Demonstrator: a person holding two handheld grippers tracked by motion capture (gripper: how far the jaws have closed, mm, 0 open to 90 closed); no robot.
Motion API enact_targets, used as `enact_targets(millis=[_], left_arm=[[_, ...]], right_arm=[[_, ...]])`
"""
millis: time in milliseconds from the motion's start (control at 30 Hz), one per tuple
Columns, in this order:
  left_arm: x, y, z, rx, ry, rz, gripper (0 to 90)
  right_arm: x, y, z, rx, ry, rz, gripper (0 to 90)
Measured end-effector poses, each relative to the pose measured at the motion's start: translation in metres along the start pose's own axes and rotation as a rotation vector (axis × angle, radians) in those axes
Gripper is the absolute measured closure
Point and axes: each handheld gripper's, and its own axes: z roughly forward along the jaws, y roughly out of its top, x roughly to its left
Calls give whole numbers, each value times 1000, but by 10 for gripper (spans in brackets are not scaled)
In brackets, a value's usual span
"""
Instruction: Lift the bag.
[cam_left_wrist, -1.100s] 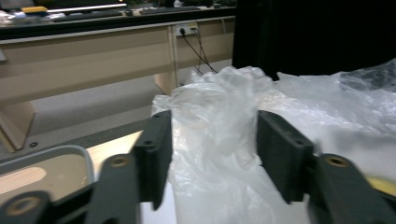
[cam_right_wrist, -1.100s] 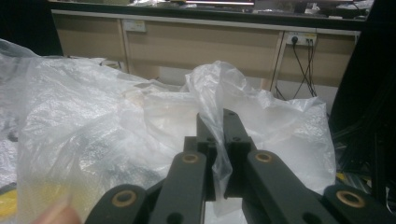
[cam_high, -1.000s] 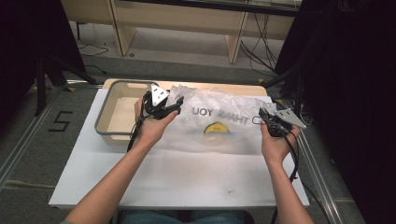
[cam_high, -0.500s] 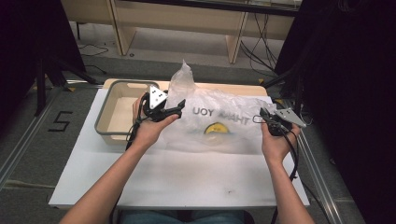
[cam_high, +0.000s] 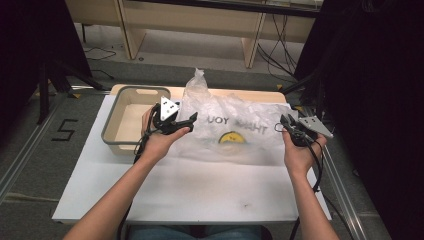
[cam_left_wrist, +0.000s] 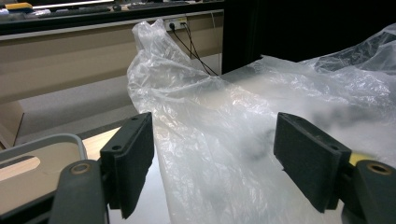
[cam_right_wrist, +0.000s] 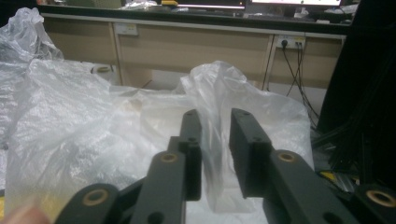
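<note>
Both claws have just let go of the plastic bag (cam_high: 227, 125). The left claw (cam_high: 186, 121), mid-left of the high view, has been opening and now stands wide; in the left gripper view the film runs between its jaws, but neither pad (cam_left_wrist: 130, 158) presses on it. One second back this claw sat at the bag's left corner with the film lying low; now that corner stands up in a crumpled peak at upper centre of the high view. The right claw (cam_high: 285, 126), at the right edge of the bag, was clamped then; its jaws have just been opening and now stand narrowly apart, a fold of film loose in the gap between them in the right gripper view. Judged from this, the spreading or straightening pull looks finished or paused, and the bag rests on its own across the far half of the desk (cam_high: 190, 185), printed lettering and a yellow disc showing through. Left of the bag, touching or just beside it, sits a shallow grey-rimmed tray (cam_high: 112, 122). The raised corner may flop back toward it. Cables trail from both grippers over the near desk.
</note>
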Motion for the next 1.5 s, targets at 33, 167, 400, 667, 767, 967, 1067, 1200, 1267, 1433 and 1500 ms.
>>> enact_targets(millis=[33,167,400,667,767,967,1067,1200,1267,1433,1500], left_arm=[[0,-1,0,0,-2,-4,287],[0,-3,0,6,-4,-6,289],[0,-3,0,10,0,-6,290],[1,-5,-1,21,-2,-8,292],[2,-6,-2,28,-2,-5,293],[2,-6,-4,31,-1,-4,293],[2,-7,-5,33,-1,0,293],[2,-7,-6,41,-3,4,293],[2,-8,-6,42,-4,5,292],[2,-8,-8,42,-7,8,291],[2,-8,-8,43,-10,6,291]], right_arm=[[0,1,0,-5,-1,-1,718],[0,3,-2,-15,-4,-5,650],[2,7,-3,-31,-6,-17,585],[2,9,-5,-42,-11,-21,544],[1,9,-7,-42,-14,-24,514],[0,9,-9,-45,-13,-30,482],[0,9,-10,-42,-10,-36,469],[0,9,-12,-38,-4,-42,440],[0,9,-14,-43,0,-45,423],[0,9,-16,-37,5,-53,387],[0,8,-16,-34,5,-59,379]])
